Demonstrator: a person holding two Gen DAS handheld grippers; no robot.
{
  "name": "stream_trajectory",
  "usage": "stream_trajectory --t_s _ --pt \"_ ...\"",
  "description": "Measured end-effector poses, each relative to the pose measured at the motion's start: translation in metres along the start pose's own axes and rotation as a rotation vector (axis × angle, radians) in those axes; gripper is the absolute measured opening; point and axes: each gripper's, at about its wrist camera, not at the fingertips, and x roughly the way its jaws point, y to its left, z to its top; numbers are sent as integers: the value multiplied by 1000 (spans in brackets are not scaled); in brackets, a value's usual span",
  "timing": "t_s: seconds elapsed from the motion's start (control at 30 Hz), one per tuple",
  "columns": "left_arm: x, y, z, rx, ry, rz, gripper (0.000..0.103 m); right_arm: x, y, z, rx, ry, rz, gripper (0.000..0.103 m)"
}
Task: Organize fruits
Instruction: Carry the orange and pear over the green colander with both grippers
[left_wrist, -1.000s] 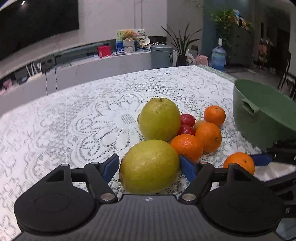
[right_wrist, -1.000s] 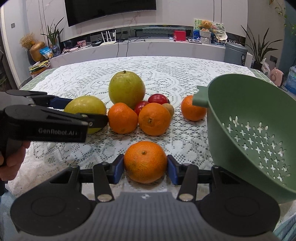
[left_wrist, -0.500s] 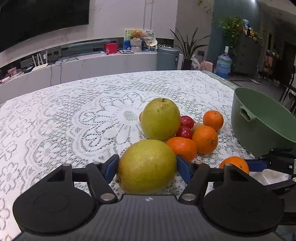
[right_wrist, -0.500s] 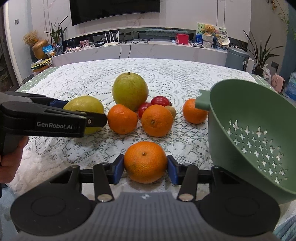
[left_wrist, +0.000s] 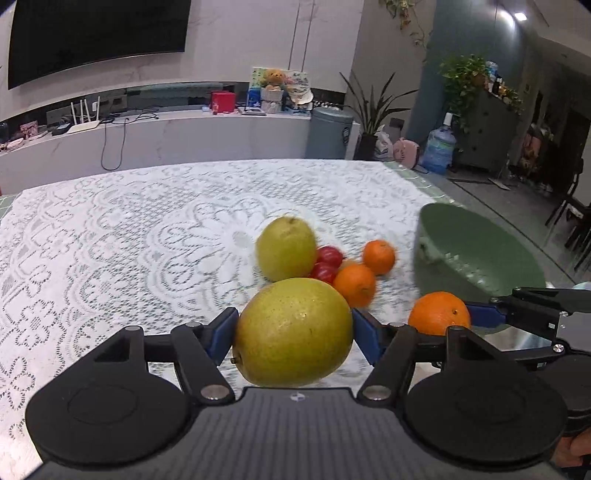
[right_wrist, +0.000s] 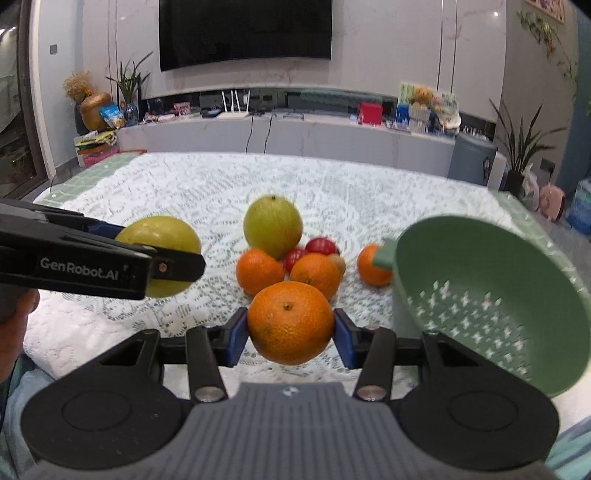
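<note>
My left gripper (left_wrist: 293, 334) is shut on a large yellow-green pear (left_wrist: 293, 332) and holds it above the lace cloth; it shows at the left of the right wrist view (right_wrist: 159, 254). My right gripper (right_wrist: 290, 328) is shut on an orange (right_wrist: 290, 322), lifted off the table, also seen in the left wrist view (left_wrist: 439, 313). A green colander (right_wrist: 491, 295) stands to the right. On the cloth lie a second pear (right_wrist: 273, 226), three oranges (right_wrist: 316, 273) and two red tomatoes (right_wrist: 320, 245).
The table carries a white lace cloth (left_wrist: 129, 240). A small brown fruit (right_wrist: 338, 263) lies beside the tomatoes. Behind the table runs a low white counter (right_wrist: 295, 136) with boxes and a grey bin (left_wrist: 328, 133).
Both grippers have risen with their fruit. The pear and the orange have left the cloth, and the fruit pile looks lower and farther away in both views.
</note>
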Motion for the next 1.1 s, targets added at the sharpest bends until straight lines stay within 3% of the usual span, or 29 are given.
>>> stream_trajectory --t_s 0.33,0.5,0.7,0.9,1.1 --pt "-14 -48 42 79 -40 -107 77 -47 -48 25 28 -45 -111 46" --pt "3 -83 66 177 -21 -144 77 -51 -83 32 3 4 -165 46" --pt "40 -118 85 232 64 -235 77 -36 -124 36 -17 90 -168 46" --pt "80 -142 90 303 196 -251 77 -11 -154 37 5 193 -103 46" --pt "106 -158 95 409 303 -246 77 9 -156 42 -24 254 -55 46"
